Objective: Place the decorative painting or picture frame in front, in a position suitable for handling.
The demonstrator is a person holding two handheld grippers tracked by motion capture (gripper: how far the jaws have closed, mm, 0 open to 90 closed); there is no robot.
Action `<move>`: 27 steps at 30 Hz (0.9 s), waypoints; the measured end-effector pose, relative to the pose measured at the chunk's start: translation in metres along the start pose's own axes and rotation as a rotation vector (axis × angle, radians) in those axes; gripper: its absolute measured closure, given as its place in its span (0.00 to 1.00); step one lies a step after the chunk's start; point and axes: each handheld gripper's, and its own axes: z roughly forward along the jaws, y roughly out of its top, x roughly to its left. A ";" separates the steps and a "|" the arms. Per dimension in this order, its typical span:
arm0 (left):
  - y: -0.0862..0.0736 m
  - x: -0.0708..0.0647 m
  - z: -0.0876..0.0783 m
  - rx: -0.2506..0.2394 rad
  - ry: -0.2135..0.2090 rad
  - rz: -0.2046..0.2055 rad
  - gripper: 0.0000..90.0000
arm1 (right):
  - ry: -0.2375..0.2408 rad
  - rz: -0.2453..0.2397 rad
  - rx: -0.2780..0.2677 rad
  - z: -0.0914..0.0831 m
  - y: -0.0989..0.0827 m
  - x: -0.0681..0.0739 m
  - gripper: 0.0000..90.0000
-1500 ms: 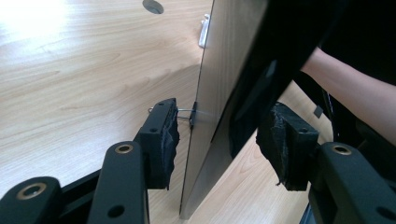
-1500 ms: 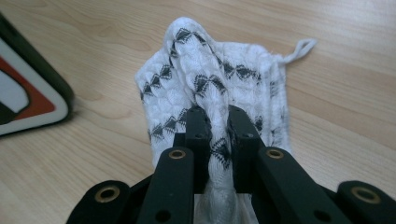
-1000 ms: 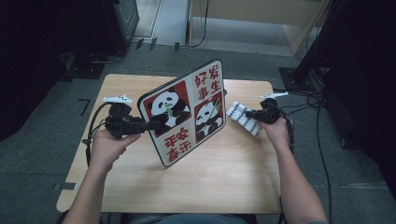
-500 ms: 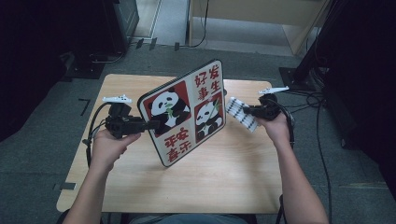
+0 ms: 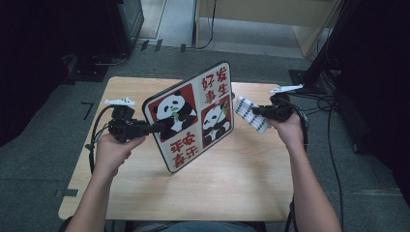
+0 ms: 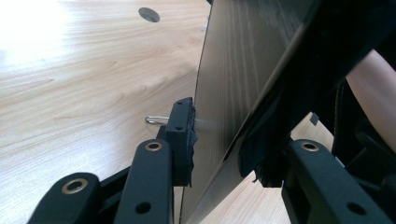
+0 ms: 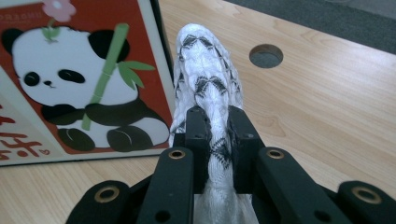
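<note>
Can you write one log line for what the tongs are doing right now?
left tongs: closing on square panda picture board | right tongs: shut on white black-patterned cloth | board: tilted above wooden table

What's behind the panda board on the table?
Behind the panda board, the right gripper holds a white patterned cloth just past its edge. The board's dark back faces bare wooden table. The tabletop the board covers in the high view stays hidden.
</note>
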 end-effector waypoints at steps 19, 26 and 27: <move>0.000 0.001 0.001 -0.004 -0.019 0.009 0.83 | 0.024 -0.030 -0.068 -0.042 0.025 0.009 0.91; 0.001 0.002 0.001 0.000 -0.021 0.011 0.84 | 0.042 -0.046 -0.102 -0.057 0.048 0.016 0.91; 0.001 0.002 0.001 0.000 -0.021 0.011 0.84 | 0.047 -0.050 -0.105 -0.058 0.052 0.017 0.91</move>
